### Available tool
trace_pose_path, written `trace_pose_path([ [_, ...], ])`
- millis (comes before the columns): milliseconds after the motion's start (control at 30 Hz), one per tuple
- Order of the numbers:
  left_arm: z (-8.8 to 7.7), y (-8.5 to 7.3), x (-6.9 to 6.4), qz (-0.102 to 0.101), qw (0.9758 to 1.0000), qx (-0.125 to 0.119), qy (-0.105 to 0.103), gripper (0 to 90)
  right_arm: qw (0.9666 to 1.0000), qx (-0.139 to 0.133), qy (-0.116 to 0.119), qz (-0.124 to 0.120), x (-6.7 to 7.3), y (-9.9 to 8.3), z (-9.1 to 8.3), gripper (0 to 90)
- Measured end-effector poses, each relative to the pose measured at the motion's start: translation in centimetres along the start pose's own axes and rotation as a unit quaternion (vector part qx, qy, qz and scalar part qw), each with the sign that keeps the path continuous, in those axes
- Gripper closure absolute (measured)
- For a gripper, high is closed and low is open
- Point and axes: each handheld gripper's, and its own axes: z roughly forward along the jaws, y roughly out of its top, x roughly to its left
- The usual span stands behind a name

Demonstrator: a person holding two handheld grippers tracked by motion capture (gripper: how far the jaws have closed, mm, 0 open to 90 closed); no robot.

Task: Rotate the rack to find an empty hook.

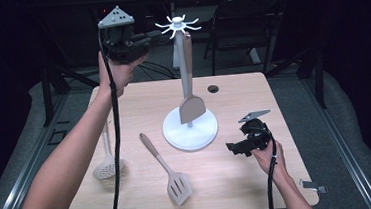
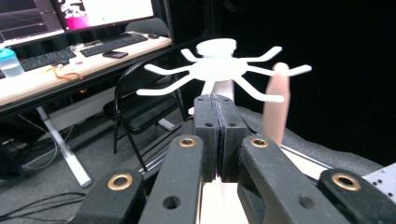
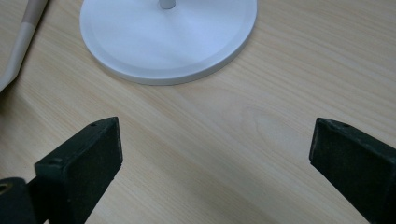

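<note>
Spatula (image 1: 190, 84) hangs upright from our rack (image 1: 177, 25), just right of our left hand-held gripper (image 1: 155, 35), jaws pressed together empty.

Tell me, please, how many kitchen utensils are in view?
3. A beige solid turner hangs on the white hook stand. A beige-handled grey slotted turner lies on the wooden table. A pale slotted spoon lies at the left, partly behind the forearm.

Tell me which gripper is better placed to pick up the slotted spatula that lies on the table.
Right. The right gripper is low over the table with open jaws, near the slotted spatula. The left gripper is shut and raised high beside the rack top.
</note>
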Motion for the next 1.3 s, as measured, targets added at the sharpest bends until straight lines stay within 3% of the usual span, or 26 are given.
trace_pose_path([
  [200,0.4,0.1,0.6,-0.002,0.9999,0.006,0.015,90.0,1.0,0.001,0.002,-0.002,0.2,0.1,0.0,2.4],
  [433,0.3,-0.2,0.7,-0.007,0.9999,0.005,0.011,90.0,1.0,0.002,-0.001,-0.002,0.2,0.1,-0.1,2.6],
  [767,-1.8,0.2,-1.9,0.019,0.9993,-0.021,-0.022,90.0,1.0,-0.001,0.001,-0.002,0.3,0.2,-0.1,2.8],
  [1000,-0.9,0.6,-2.6,0.036,0.999,-0.008,-0.026,90.0,1.0,0.002,-0.003,-0.002,0.4,0.2,0.0,3.0],
  [1300,0.0,0.4,-2.2,0.03,0.9994,0.001,-0.013,90.0,1.0,0.004,-0.005,-0.006,0.3,0.1,-0.1,3.3],
])
